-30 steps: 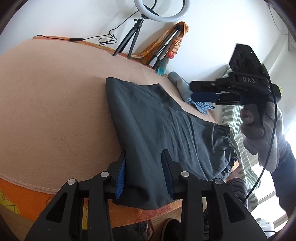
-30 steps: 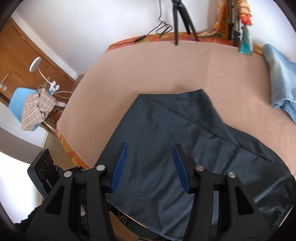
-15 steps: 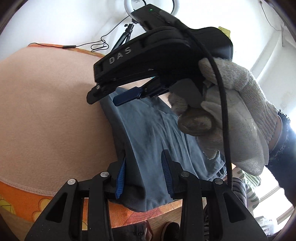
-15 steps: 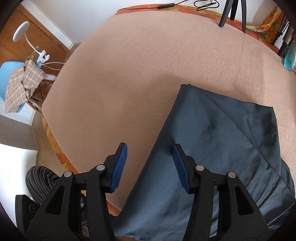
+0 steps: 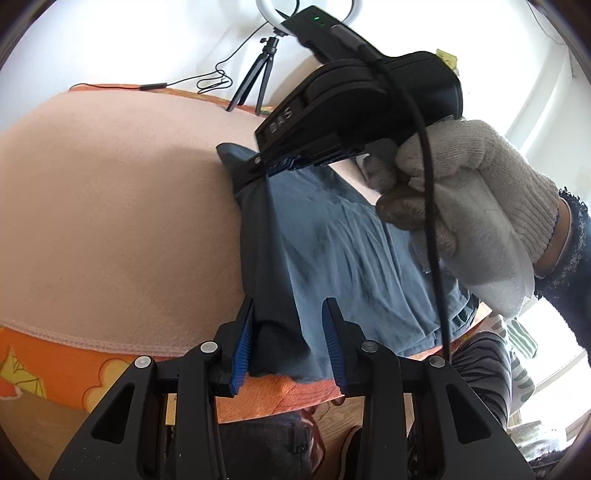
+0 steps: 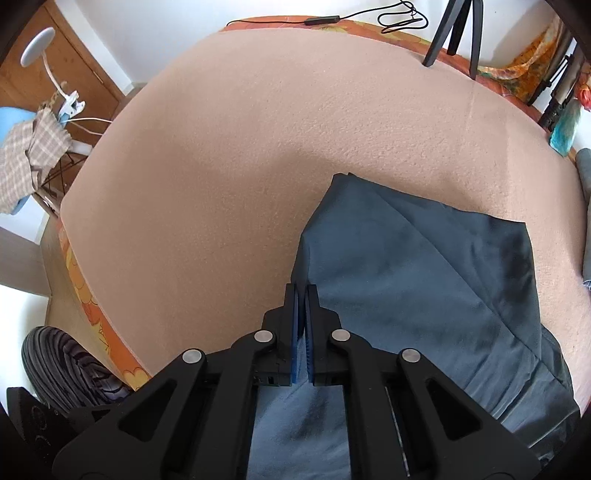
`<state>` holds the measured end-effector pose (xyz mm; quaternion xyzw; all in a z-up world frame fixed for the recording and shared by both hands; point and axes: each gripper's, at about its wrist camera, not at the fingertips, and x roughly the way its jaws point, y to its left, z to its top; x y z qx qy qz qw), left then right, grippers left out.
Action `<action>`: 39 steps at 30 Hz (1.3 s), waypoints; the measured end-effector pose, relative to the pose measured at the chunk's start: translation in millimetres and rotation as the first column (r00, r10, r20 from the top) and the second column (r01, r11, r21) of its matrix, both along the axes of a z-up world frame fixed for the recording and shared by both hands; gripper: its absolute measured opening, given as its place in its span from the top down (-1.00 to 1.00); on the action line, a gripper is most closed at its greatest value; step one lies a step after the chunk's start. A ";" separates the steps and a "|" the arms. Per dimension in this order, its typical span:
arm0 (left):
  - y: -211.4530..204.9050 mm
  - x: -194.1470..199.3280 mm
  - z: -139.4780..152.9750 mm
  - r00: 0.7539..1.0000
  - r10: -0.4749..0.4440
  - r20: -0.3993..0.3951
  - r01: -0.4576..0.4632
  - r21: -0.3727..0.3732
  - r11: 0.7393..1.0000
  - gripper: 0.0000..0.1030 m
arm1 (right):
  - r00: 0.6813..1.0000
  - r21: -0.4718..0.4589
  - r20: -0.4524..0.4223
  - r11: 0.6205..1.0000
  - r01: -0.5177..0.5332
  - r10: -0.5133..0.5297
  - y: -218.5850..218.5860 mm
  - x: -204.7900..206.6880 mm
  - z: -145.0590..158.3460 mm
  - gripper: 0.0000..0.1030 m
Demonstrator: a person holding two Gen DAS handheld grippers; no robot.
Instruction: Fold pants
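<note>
Dark grey-blue pants (image 5: 332, 243) lie folded lengthwise on the peach-covered table (image 5: 110, 206). My left gripper (image 5: 290, 341) is open, its blue pads either side of the pants' near corner at the table's front edge. My right gripper (image 5: 273, 168), held by a gloved hand (image 5: 472, 206), is shut on the pants' left edge near the far corner and lifts the cloth into a ridge. In the right wrist view my right gripper (image 6: 303, 295) pinches that edge of the pants (image 6: 424, 280) between closed pads.
A tripod (image 6: 454, 33) and a cable (image 6: 399, 16) stand at the table's far edge. A blue cloth (image 6: 585, 206) lies at the far right. An orange patterned sheet (image 5: 55, 369) hangs over the front edge. A chair with checked cloth (image 6: 26, 155) stands off to the left.
My right gripper moved left over the pants to their left edge, came down and shut on the cloth, lifting it. My left gripper stayed open at the near corner.
</note>
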<state>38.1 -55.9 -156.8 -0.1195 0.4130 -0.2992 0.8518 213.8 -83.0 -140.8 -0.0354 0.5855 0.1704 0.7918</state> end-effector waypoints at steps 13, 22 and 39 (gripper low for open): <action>9.3 -17.7 4.2 0.999 -0.019 0.041 0.019 -0.004 1.000 0.77 | 1.000 0.044 0.005 0.999 0.011 -0.011 -10.0 -6.7 7.4 0.93; 19.1 -6.6 1.0 0.990 0.140 -0.005 -0.140 0.010 0.990 0.35 | 1.000 0.061 -0.018 0.998 0.007 -0.006 -12.2 -2.5 5.6 0.93; -8.4 19.7 -10.3 0.999 0.043 -0.020 -0.045 -0.131 0.990 0.85 | 0.996 0.065 -0.080 0.998 -0.022 0.027 -9.2 7.7 8.0 0.84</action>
